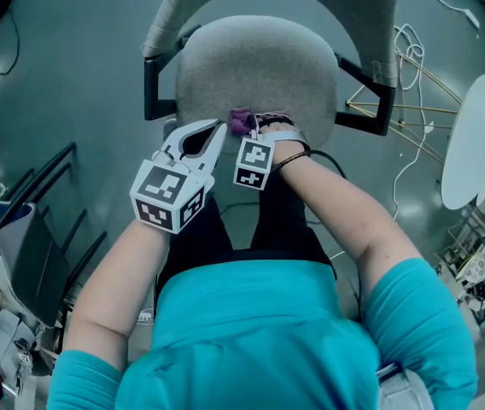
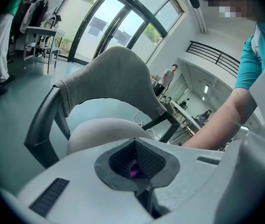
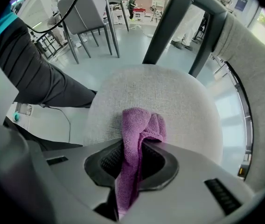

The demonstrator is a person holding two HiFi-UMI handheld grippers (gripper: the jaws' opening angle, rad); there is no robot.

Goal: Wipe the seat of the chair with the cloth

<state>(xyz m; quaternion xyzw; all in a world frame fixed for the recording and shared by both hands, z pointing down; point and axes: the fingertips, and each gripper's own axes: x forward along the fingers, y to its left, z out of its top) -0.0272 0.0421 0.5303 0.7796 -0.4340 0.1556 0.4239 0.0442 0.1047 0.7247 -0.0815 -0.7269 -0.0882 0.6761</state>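
At the seat front: right hand-held gripper (image 3: 141,143) was clamped on the cloth (image 3: 139,122), a purple terry rag. It was bunched and pinched through its middle fold, the loose end trailing back between the jaws and the front lobes lying on the seat (image 3: 170,92) near its front edge. The left hand-held gripper (image 2: 135,141) hung just beside the cloth at the seat's front edge, jaw tips together. A sliver of pink showed in the hollow behind the tips; whether that was pinched cloth or cloth seen through the gap could not be told. Cloth judged light, soft and limp. It would fold and drag rather than push, so the grip across the bunched middle seemed sound, with enough wad ahead of the jaws to press flat on the seat. Risk judged: hard jaw tips scraping the upholstery if the wad rode up. Seat was pale grey woven fabric, rounded, slightly domed, probably grippy on terry, so light pressure advised. No stain made out on it. A backrest (image 2: 118,76) in the same grey rose behind the seat, and a black arm frame (image 1: 153,84) flanked the seat. Around the seat lay smooth grey-green floor (image 1: 72,58), with white cables (image 1: 409,45) to the seat's right and a white round top (image 1: 473,139) farther right. Tall windows (image 2: 109,27) stood beyond the backrest, and a person (image 2: 170,74) well away from the seat.
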